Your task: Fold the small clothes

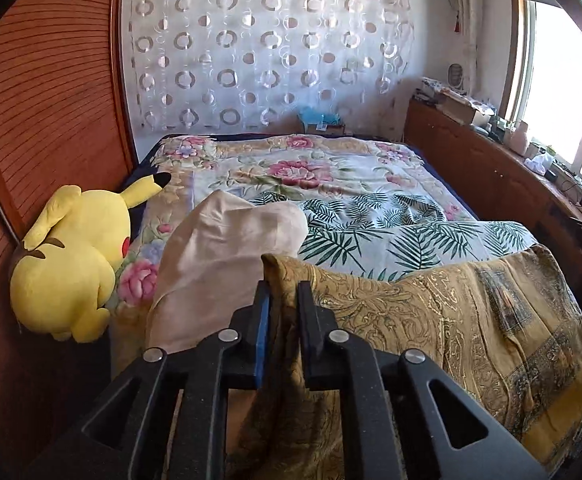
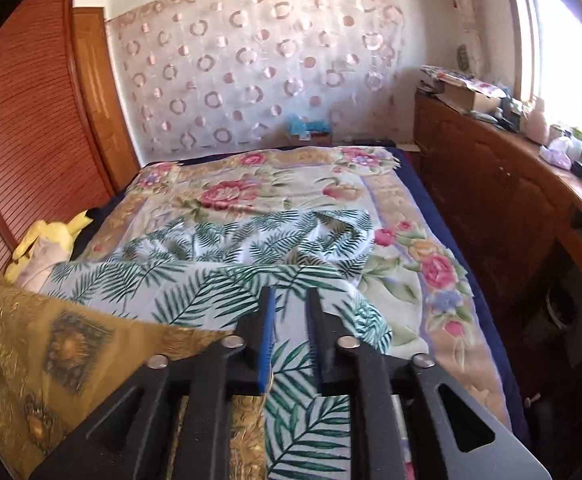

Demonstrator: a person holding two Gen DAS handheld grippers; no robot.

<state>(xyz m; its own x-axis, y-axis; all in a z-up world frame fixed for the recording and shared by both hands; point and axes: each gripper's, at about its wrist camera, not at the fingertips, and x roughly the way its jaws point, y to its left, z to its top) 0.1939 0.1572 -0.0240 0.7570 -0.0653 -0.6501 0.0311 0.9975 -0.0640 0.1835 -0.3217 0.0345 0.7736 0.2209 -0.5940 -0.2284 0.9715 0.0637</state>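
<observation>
— Left wrist view first?
— Left gripper (image 1: 284, 286) clenched on a bunched fold of the mustard scarf (image 1: 471, 320), thin and limp, printed with gold paisley and darker square panels. Draped from the fingers down across the near edge of the bed (image 1: 443, 168), sagging over the near right corner.
— Beyond the scarf?
— A leaf-print cloth (image 1: 371, 228), white with green fern fronds, rumpled, lying mid-bed on a floral blanket (image 1: 291, 160) of pink roses with tan borders. Just left of the fingers, a plain beige cloth (image 1: 219, 256), soft and humped. By the left edge of the bed, a plump yellow plush toy (image 1: 75, 264) with black-tipped ears, against a slatted wooden wardrobe (image 1: 43, 92).
— Right wrist view?
— Right gripper (image 2: 289, 294) with a narrow gap between blue-padded fingers, a fold of the leaf-print cloth (image 2: 219, 280) running up between them; gripped or only lying there, cannot tell. Mustard scarf (image 2: 51, 344) at the near left corner of the bed (image 2: 487, 280), creased, its edge under the left finger. Floral blanket (image 2: 259, 184) spread flat toward the far edge. Yellow plush toy (image 2: 47, 236) partly hidden at the left edge.
— Back wall?
— Sheer curtain (image 2: 251, 72) patterned with rings and dots; along the right, a dark wooden cabinet (image 2: 491, 184) topped with clutter.
</observation>
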